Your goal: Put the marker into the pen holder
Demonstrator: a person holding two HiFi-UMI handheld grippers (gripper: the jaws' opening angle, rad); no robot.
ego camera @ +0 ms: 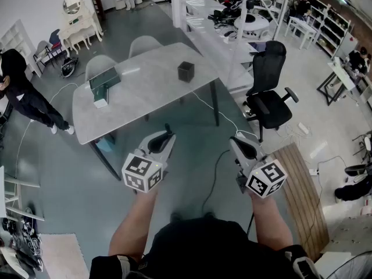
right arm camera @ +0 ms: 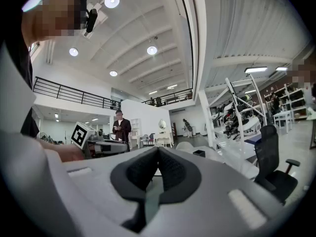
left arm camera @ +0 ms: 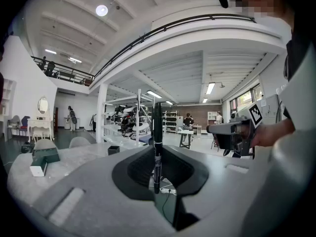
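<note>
My left gripper [ego camera: 167,137] is shut on a black marker [left arm camera: 157,132], which stands upright between the jaws and pokes out past the tips. It hovers over the floor, short of the grey table's [ego camera: 145,92] near edge. The black square pen holder [ego camera: 186,71] stands on the far right part of the table, well ahead of both grippers; it also shows small in the left gripper view as the pen holder [left arm camera: 114,149] and in the right gripper view as the pen holder [right arm camera: 199,153]. My right gripper [ego camera: 238,140] is shut with nothing in it, level with the left one.
A green box [ego camera: 104,81] with a white item beside it sits on the table's left part. Two pale chairs [ego camera: 145,44] stand behind the table. A black office chair [ego camera: 270,95] is to the right. A cable [ego camera: 215,167] runs over the floor. A person [ego camera: 23,95] stands at far left.
</note>
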